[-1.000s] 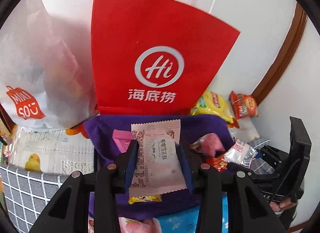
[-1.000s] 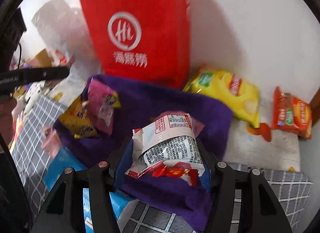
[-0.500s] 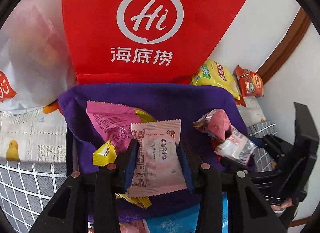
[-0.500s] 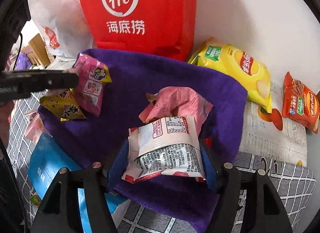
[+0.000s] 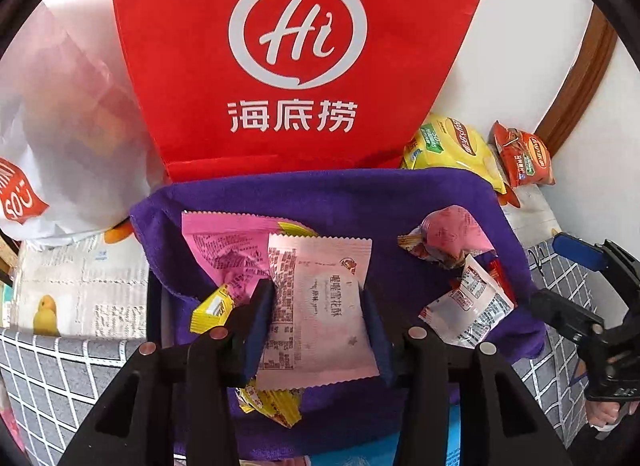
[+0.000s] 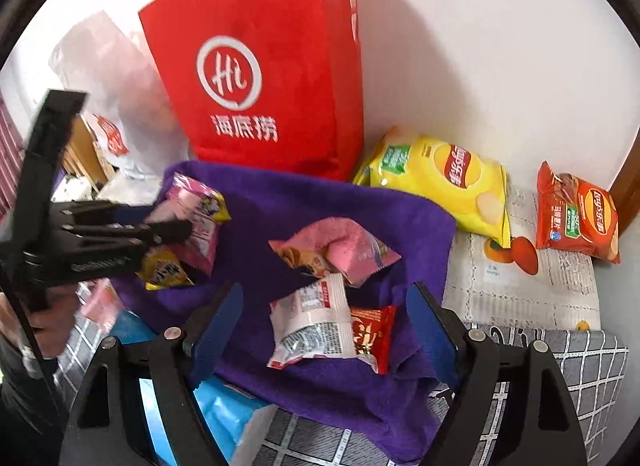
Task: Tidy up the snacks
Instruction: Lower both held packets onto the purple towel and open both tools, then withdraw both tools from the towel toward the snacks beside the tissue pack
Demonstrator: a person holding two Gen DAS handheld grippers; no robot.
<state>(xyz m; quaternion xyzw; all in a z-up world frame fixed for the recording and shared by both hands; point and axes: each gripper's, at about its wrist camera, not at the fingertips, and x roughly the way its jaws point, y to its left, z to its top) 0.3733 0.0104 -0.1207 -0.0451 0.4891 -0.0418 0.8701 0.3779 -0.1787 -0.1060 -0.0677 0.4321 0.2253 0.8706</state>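
My left gripper (image 5: 318,298) is shut on a pale pink snack packet (image 5: 320,306) and holds it over the purple cloth (image 5: 360,193). A brighter pink packet (image 5: 224,242) and a yellow packet (image 5: 210,308) lie under it. My right gripper (image 6: 324,306) is open above a white and red packet (image 6: 324,326) that lies on the purple cloth (image 6: 300,201), with a pink packet (image 6: 340,246) just behind. In the right wrist view the left gripper (image 6: 172,229) is at the left by a pink packet (image 6: 196,205).
A red paper bag (image 5: 296,53) stands behind the cloth against the wall. A white plastic bag (image 5: 60,125) is left of it. A yellow chip bag (image 6: 440,181) and an orange chip bag (image 6: 576,213) lie at the right. A blue pack (image 6: 224,406) lies under the cloth's front edge.
My right gripper opened, let the white and red packet drop onto the purple cloth and drew back. My left gripper moved lower toward the cloth, still holding the pale pink packet.
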